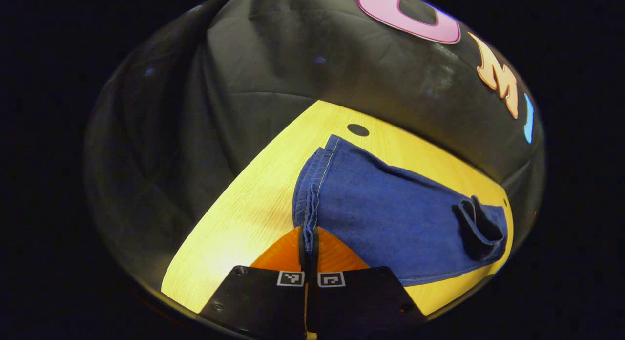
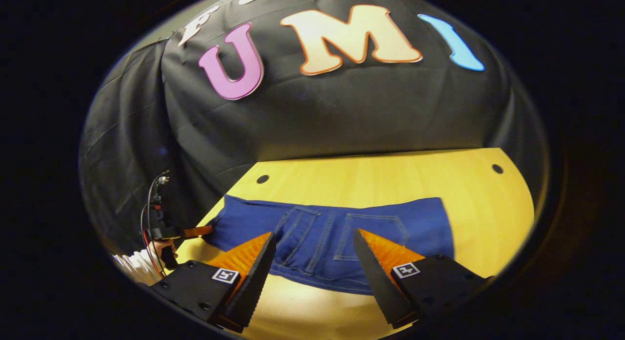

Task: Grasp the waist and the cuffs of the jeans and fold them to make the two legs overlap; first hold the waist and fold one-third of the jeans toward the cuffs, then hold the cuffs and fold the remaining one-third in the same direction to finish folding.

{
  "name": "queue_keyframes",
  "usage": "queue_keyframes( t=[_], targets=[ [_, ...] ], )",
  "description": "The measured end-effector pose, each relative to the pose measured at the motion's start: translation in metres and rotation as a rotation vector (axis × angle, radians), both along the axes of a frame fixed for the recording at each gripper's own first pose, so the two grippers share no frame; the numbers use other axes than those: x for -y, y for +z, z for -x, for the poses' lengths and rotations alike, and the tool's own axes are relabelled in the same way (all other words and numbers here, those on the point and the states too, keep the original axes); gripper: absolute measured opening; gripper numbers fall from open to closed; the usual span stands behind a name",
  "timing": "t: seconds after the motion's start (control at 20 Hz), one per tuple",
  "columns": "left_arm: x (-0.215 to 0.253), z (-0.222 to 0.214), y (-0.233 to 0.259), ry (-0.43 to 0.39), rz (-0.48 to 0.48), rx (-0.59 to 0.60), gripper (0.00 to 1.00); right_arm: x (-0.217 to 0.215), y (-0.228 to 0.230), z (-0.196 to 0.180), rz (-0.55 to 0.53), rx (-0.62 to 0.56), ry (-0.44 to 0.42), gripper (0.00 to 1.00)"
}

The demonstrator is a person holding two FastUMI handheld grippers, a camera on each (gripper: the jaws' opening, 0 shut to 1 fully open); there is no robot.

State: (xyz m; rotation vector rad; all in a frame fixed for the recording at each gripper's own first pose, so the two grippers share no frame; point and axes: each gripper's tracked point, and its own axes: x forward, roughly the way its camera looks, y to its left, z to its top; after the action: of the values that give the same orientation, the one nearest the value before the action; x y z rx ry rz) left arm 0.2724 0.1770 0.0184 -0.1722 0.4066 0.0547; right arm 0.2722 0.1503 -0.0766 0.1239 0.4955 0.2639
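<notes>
Left gripper (image 1: 308,249) clenched on hem edge of blue denim jeans (image 1: 390,218) lying on yellow wooden table (image 1: 234,227); right gripper (image 2: 312,252) gaped above jeans' pocket end.

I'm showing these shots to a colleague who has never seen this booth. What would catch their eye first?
The blue jeans lie flat across the yellow wooden table, pocket side up, in front of the black cloth wall. The left claw is shut on the cuffs at one end. The right claw hangs open over the pocket end, fingers spread to either side of the denim.
</notes>
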Motion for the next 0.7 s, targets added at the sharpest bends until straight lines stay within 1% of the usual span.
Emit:
queue_keyframes(
  t=[0.1, 0.2, 0.25, 0.3, 0.35, 0.4, 0.55, 0.7],
  targets=[
    [0.004, 0.002, 0.015, 0.001, 0.024, 0.03, 0.0, 0.03, 0.004, 0.004, 0.008, 0.003, -0.051, 0.98],
    [0.021, 0.006, 0.041, -0.029, 0.065, 0.081, 0.0, 0.057, 0.01, 0.007, 0.0, 0.01, -0.099, 0.98],
    [0.034, 0.009, 0.054, -0.052, 0.088, 0.088, 0.0, 0.07, 0.012, 0.009, -0.008, 0.012, -0.12, 0.94],
    [0.049, 0.01, 0.068, -0.072, 0.106, 0.1, 0.0, 0.08, 0.015, 0.01, -0.017, 0.016, -0.136, 0.98],
    [0.062, 0.01, 0.079, -0.085, 0.111, 0.112, 0.0, 0.093, 0.017, 0.014, -0.019, 0.02, -0.151, 0.94],
    [0.073, 0.011, 0.086, -0.098, 0.105, 0.123, 0.0, 0.105, 0.018, 0.016, -0.014, 0.021, -0.165, 0.98],
    [0.123, 0.022, 0.108, -0.144, 0.077, 0.132, 0.0, 0.141, 0.017, 0.02, 0.012, 0.017, -0.188, 0.98],
    [0.183, 0.034, 0.132, -0.2, 0.015, 0.16, 0.0, 0.172, 0.014, 0.021, 0.04, 0.012, -0.189, 0.98]
  ],
)
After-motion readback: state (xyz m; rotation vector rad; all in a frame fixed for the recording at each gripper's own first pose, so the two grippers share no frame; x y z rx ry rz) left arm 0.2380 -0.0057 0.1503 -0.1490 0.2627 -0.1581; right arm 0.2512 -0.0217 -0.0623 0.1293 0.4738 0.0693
